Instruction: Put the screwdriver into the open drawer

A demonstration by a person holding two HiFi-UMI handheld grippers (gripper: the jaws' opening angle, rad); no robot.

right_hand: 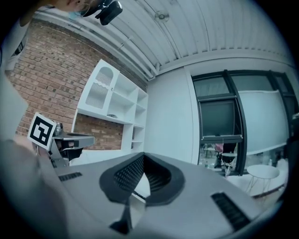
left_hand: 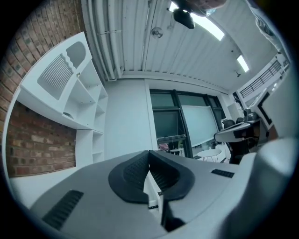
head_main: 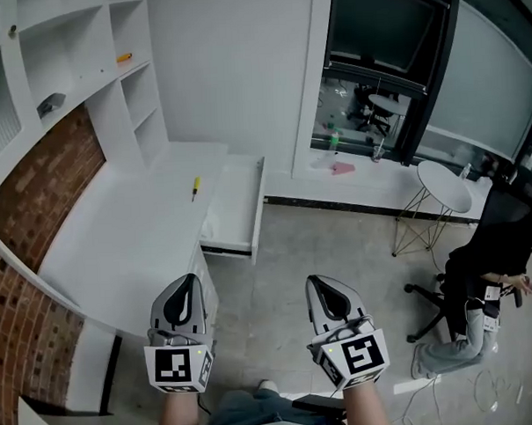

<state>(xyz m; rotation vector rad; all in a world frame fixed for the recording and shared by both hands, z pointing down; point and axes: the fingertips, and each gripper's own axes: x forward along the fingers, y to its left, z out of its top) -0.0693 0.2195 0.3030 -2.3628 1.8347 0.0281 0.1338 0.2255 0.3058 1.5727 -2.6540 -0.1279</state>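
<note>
Left tongs [head_main: 189,281] and right tongs [head_main: 319,284] are held closed, empty. The screwdriver [head_main: 194,187] is laid pointing away, well ahead on the desk [head_main: 118,249], nearer the left.

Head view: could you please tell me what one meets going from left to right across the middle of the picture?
brick wall → screwdriver → drawer → round table
</note>
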